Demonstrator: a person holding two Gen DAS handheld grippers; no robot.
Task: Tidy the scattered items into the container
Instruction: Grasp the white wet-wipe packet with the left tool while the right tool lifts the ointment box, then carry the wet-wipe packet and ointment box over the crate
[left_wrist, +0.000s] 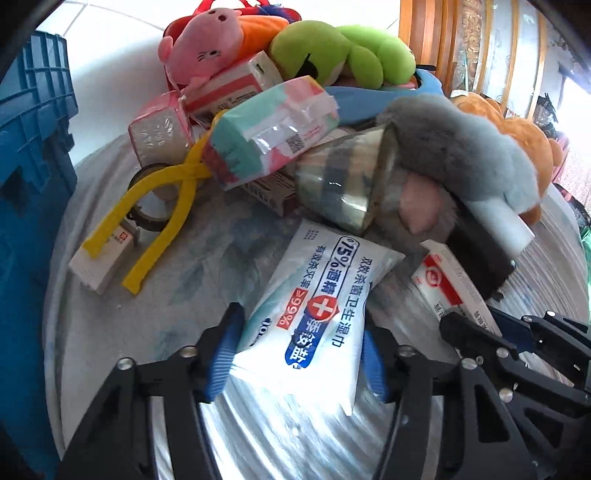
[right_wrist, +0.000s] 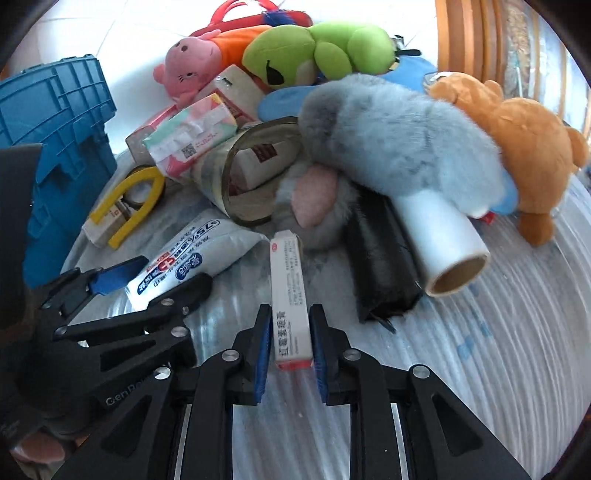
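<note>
A white wet wipes pack (left_wrist: 314, 314) with blue and red print lies on the pale cloth. My left gripper (left_wrist: 299, 332) straddles its near end, and both blue pads (left_wrist: 221, 354) press its sides. The right wrist view shows the same grip, the left gripper (right_wrist: 170, 273) low on the left. My right gripper (right_wrist: 291, 350) is shut on a narrow white medicine box (right_wrist: 290, 295) with a red end, which stands on edge. In the left wrist view the right gripper (left_wrist: 469, 321) and its box (left_wrist: 450, 291) are at the right. The blue crate (left_wrist: 33, 147) stands on the left.
Beyond the grippers lies a pile: a grey plush (right_wrist: 399, 147), an orange plush (right_wrist: 524, 147), a green plush (right_wrist: 317, 51), a pink plush (right_wrist: 188, 62), tissue packs (left_wrist: 273, 129), a wide tape roll (right_wrist: 255, 173), yellow tongs (left_wrist: 162, 206), a film roll (right_wrist: 447, 243) and a black bundle (right_wrist: 380, 266).
</note>
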